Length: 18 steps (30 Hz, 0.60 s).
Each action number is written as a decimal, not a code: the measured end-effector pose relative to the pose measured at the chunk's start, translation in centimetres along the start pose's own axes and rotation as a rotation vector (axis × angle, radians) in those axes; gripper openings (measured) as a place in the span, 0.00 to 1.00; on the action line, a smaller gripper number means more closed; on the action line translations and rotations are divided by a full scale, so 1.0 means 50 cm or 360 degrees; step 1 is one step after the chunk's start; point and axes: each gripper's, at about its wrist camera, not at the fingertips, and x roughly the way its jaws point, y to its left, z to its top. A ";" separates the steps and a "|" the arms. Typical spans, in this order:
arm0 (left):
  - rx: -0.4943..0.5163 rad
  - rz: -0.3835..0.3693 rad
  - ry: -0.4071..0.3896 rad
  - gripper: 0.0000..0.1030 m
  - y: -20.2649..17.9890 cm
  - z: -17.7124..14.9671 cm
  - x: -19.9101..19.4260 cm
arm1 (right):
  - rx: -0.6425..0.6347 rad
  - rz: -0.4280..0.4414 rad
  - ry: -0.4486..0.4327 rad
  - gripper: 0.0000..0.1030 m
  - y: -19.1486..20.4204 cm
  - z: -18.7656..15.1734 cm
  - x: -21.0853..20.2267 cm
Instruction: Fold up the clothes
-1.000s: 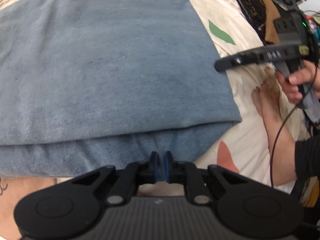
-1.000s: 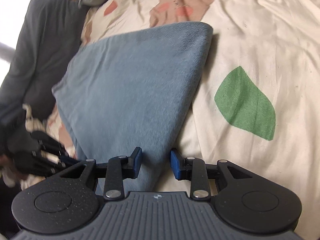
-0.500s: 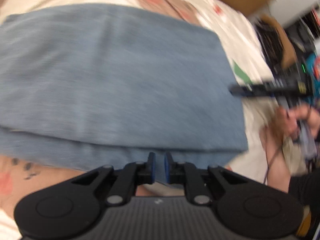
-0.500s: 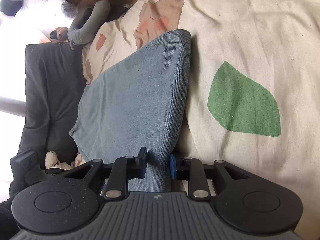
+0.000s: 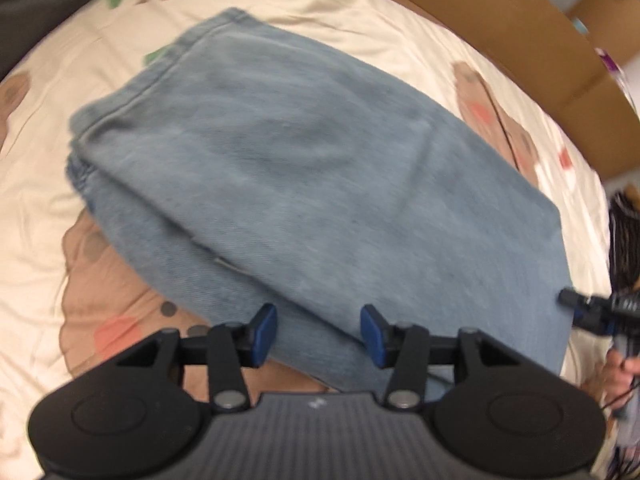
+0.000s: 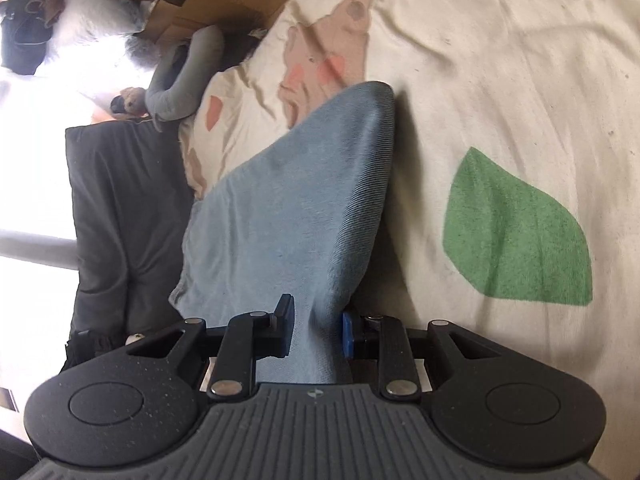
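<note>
A folded blue denim garment [image 5: 320, 168] lies on a cream printed bedsheet [image 5: 60, 100]. My left gripper [image 5: 318, 334] hovers over its near edge, pointing steeply down. Its jaws are opening, and the blue pads [image 5: 266, 332] stand apart from the cloth below them. In the right wrist view the same denim [image 6: 300, 200] rises from the sheet as a folded wedge. My right gripper [image 6: 316, 330] is shut on its near folded edge. That gripper's tip [image 5: 592, 312] also shows at the right edge of the left wrist view, at the garment's corner.
A brown cardboard box [image 5: 520, 40] borders the bed at the far right. A dark grey cushion [image 6: 116, 208] and a grey sleeve [image 6: 188, 76] lie beyond the denim. Dark clothing [image 5: 626, 232] sits off the bed's right side. A person's hand [image 5: 624, 364] holds the right gripper.
My left gripper's jaws parted and let go of the denim edge, and it rolled and swung sideways over the garment. My right gripper closed on the folded edge and rolled.
</note>
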 end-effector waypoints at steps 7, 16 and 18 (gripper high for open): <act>-0.0070 0.0076 -0.0064 0.48 0.019 0.001 -0.012 | 0.0101 0.0044 -0.0013 0.20 -0.026 0.012 0.032; -0.0238 0.0159 -0.0139 0.52 0.065 0.011 -0.011 | -0.0034 -0.0053 -0.0001 0.06 0.000 0.023 0.041; -0.0240 0.0131 -0.0137 0.53 0.067 0.011 -0.003 | -0.0066 -0.0079 -0.0006 0.06 0.018 0.029 0.034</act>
